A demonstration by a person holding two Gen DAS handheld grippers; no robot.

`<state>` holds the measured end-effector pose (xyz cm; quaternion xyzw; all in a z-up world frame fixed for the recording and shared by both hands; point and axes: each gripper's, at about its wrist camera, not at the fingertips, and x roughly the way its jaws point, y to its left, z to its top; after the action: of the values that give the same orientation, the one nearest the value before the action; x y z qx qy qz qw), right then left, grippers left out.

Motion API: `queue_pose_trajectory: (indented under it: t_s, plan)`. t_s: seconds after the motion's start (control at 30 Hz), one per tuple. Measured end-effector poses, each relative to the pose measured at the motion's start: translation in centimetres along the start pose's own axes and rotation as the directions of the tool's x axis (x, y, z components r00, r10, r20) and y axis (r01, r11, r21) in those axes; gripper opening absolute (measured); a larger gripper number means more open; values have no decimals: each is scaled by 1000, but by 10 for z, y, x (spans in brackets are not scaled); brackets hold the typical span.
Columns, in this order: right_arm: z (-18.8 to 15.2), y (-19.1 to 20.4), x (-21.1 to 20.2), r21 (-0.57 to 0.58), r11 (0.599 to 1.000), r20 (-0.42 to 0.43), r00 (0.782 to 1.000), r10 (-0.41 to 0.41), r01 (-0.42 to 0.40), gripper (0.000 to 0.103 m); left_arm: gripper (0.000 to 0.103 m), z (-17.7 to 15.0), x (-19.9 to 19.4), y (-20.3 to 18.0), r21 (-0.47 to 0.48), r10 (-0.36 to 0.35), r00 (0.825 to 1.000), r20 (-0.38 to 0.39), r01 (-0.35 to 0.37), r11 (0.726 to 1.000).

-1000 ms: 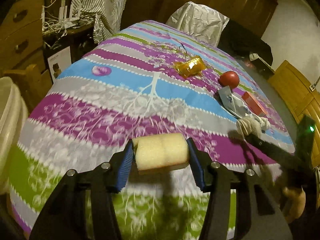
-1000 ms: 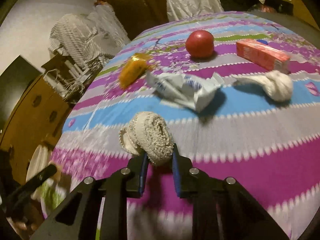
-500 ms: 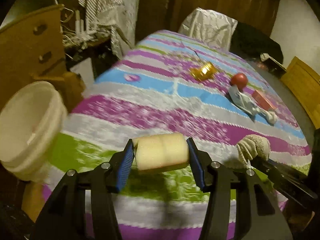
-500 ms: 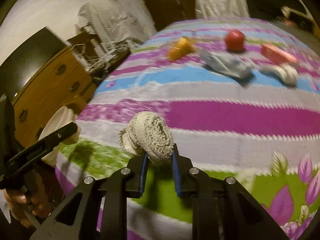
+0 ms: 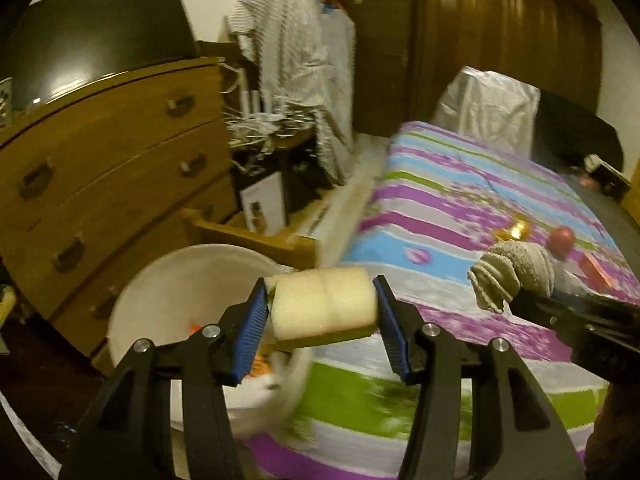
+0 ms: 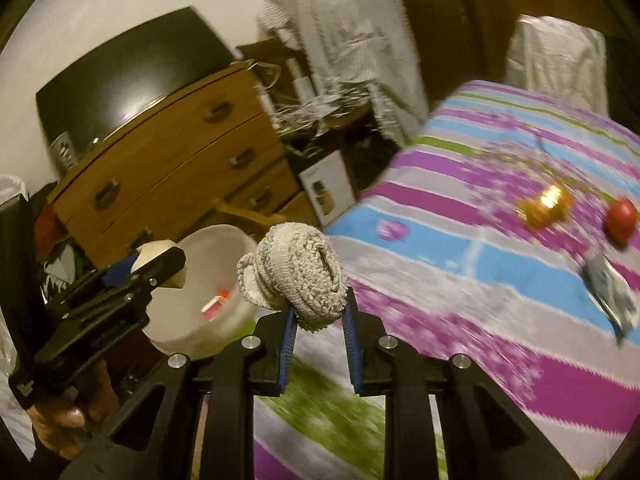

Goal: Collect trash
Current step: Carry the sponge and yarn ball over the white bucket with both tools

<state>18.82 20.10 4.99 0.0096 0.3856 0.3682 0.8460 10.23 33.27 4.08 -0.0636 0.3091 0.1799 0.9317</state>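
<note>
Left gripper (image 5: 322, 314) pinching a pale foam sponge (image 5: 324, 304) at 6 o'clock, hanging over the near rim of a white bucket (image 5: 160, 280) at 8 o'clock. Right gripper (image 6: 318, 314) clamping a rolled grey rag (image 6: 296, 276) between nearly closed jaws. Lying farther off on the striped bedspread (image 6: 460, 300), toward 2 to 3 o'clock: a crumpled white wrapper (image 6: 610, 288), a gold wrapper (image 6: 544, 206), a red ball (image 6: 620, 220). Standing beyond the bucket at 10 o'clock, a wooden dresser (image 5: 100, 168).

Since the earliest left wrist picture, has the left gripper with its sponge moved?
Yes. The left gripper carried the sponge off the bed, toward the white bucket.
</note>
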Motion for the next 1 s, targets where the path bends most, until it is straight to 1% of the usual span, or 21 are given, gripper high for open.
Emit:
queue_pose_trajectory:
  t_s: [0.07,0.2,0.23,0.37,0.53,0.77,1.0]
  plan:
    - [14,21,17,-20,1000,-28,999,16,-16,23,50,4,5,19,-10,29,1000,-4,-29,1000]
    - [36,58,52,-57,998,-70,997,21,-25,23,50,7,13,51,-31,73,997,-15,-74,997]
    - [39,62,58,-62,998,-76,997,23,-28,23,50,8,16,60,-40,84,996,-20,-84,996]
    - [55,90,97,-102,994,-123,992,27,-39,23,50,8,28,88,-68,110,993,-46,-113,991]
    - [64,118,140,-142,989,-172,985,21,-45,23,50,5,51,114,-83,123,988,-93,-130,988]
    - [63,140,181,-179,983,-228,974,7,-49,23,50,-6,74,139,-112,132,981,-142,-148,983]
    - [55,143,199,-191,980,-256,967,2,-53,23,50,-13,86,149,-118,134,977,-165,-154,981]
